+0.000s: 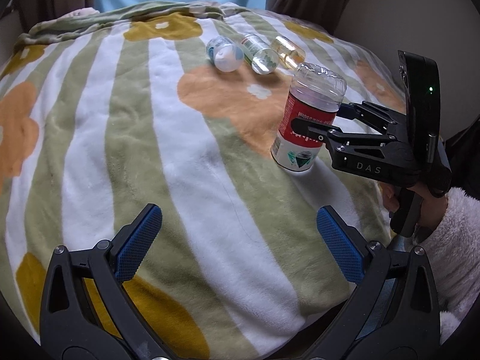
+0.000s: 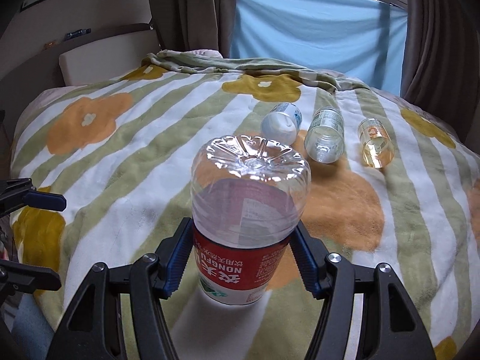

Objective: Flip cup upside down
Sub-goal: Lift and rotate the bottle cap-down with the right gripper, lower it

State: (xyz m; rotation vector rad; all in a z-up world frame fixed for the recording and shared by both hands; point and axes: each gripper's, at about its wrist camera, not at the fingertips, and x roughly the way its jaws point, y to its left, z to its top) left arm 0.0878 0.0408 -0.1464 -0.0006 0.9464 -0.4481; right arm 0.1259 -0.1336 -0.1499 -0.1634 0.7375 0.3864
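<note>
The cup point(image 2: 240, 234) is a cut-off clear plastic bottle with a red and white label. It stands upside down on the flowered blanket point(image 1: 150, 150), closed base up, slightly tilted. My right gripper point(image 2: 240, 258) is shut on its labelled middle, blue pads on both sides. In the left wrist view the cup point(image 1: 306, 120) stands at the right with the right gripper point(image 1: 318, 123) around it. My left gripper point(image 1: 240, 240) is open and empty, low over the blanket near its front edge, well apart from the cup.
Three other cut bottle cups lie on their sides behind the cup: a white-blue one point(image 2: 282, 123), a clear green-labelled one point(image 2: 325, 138) and a yellowish one point(image 2: 375, 144). A bunched blanket fold point(image 2: 240, 66) and curtains lie beyond.
</note>
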